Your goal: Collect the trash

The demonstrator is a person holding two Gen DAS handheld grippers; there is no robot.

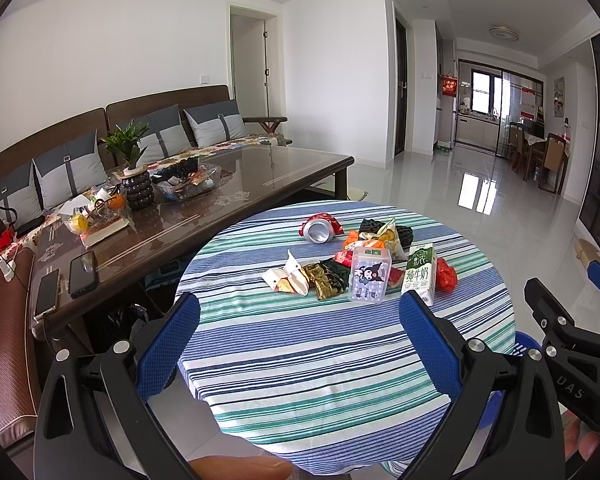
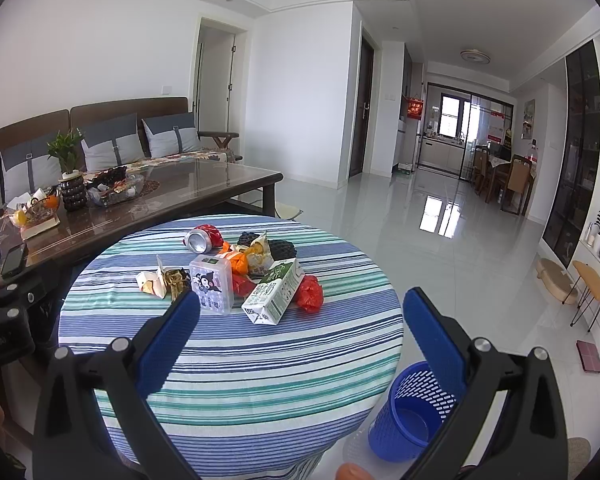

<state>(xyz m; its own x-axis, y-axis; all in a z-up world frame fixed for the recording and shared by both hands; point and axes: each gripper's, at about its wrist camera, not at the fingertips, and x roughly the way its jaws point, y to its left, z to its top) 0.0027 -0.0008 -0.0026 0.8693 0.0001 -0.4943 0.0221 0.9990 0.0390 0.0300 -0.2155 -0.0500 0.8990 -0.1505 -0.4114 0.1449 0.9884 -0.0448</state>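
A round surface point(image 1: 340, 380) draped in a blue, green and white striped cloth filled the middle of both views, with a long dark glass-topped coffee table point(image 1: 236, 184) and a sofa point(image 1: 148, 120) behind it to the left. Down on the floor just beside the round surface, at its right, stood a blue perforated bin point(image 2: 412, 416), tilted toward the camera and holding nothing that could be seen.

The left gripper point(image 1: 300, 308) hovered over the near edge of the cloth, its jaws spread wide and gripping nothing. The right gripper point(image 2: 302, 308) hung likewise above the near right edge, jaws released and holding nothing, with the bin showing between its blue pads.

The trash lay in a loose heap toward the far side of the cloth. A green-and-white milk carton point(image 2: 274, 294) lay tipped on its side at the right of the heap, touching a crumpled red wrapper point(image 2: 310, 292). Just left of the carton stood a clear plastic box point(image 2: 212, 282) printed with a cartoon figure. A crushed can point(image 2: 202, 238) lay at the back, its open end facing the cameras. Black foam netting point(image 2: 278, 248) and a yellow snack bag point(image 2: 258, 254) sat behind the carton, an orange wrapper point(image 2: 236, 262) beside them. At the left lay a gold foil wrapper point(image 2: 176, 280) touching a white crumpled packet point(image 2: 152, 280).
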